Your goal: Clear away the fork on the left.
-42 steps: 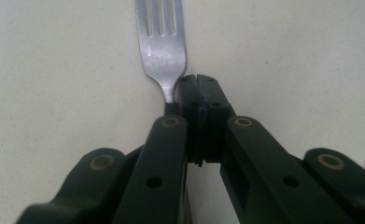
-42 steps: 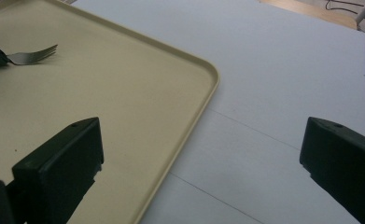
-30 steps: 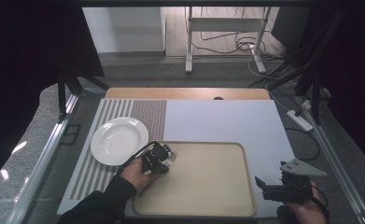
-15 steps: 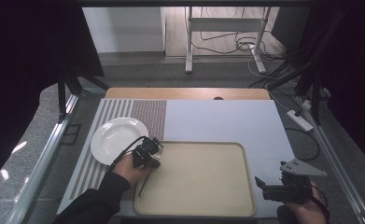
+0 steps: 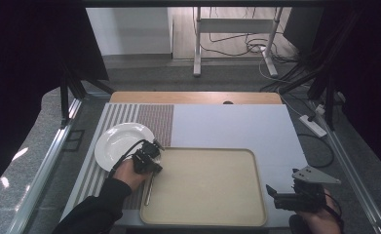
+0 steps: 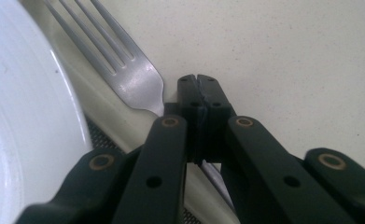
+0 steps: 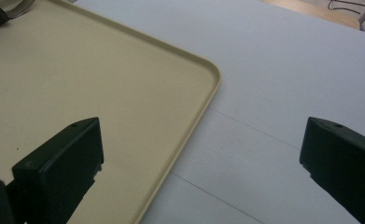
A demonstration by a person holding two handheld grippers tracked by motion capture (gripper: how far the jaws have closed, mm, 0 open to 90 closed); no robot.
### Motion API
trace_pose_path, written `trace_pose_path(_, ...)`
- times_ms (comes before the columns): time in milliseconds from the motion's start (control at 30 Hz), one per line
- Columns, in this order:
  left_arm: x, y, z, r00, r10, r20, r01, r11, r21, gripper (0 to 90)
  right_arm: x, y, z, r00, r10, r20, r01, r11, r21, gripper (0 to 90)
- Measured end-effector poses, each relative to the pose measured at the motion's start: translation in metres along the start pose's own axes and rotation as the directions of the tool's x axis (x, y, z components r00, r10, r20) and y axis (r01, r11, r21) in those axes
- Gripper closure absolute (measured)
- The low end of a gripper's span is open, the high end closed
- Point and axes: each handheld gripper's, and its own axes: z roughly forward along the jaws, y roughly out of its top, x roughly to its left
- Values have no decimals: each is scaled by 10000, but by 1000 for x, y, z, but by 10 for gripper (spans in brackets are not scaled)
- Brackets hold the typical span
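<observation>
Right gripper: held near the front right corner of the tray, jaws spread wide with nothing between them; no risk is seen from it while it stays clear of the tray's rim.
Left gripper: jaws pressed together on the handle of the fork, which is pinched just behind its head.
Fork position: the tines are seen over the tray's left rim, between the tray floor and the plate; the handle trails back toward the person along the tray's edge.
Slip risk: the grip is judged thin and smooth-sided; the fork could pivot or drop if it is swung quickly.
Collision risk: the tines lie just beside the plate's rim; a sideways drift could knock or scrape the plate.
Placemat: a snag of the handle's tip on the striped weave is possible if the fork is dragged low.
</observation>
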Motion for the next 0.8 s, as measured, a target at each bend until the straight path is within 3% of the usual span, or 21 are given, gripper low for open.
trace_pose_path(167, -2, 0, -2, 9998, 176, -129, -178, 9998, -116, 869, 0, 0, 0, 10000, -4, -4, 4, 10000, -6, 2)
trace_pose_path(367, -5, 1, -10, 9992, 405, -74, -410, 9958, -819, 840, 0, 0, 0, 10000, -4, -7, 4, 10000, -4, 2)
trace_pose_path(467, -7, 0, -14, 9984, 511, -257, -537, 9921, -1134, 796, 0, 0, 0, 10000, -9, -9, 9, 10000, -4, 2)
trace_pose_path(600, -6, -1, -18, 9982, 564, 193, -524, 9849, -1650, 724, 0, 0, 0, 10000, -15, -18, 15, 10000, -2, 2)
trace_pose_path(800, -5, -3, -26, 9975, 675, 214, -609, 9719, -2274, 627, 0, 0, 0, 10000, -41, -15, 41, 10000, 23, 2)
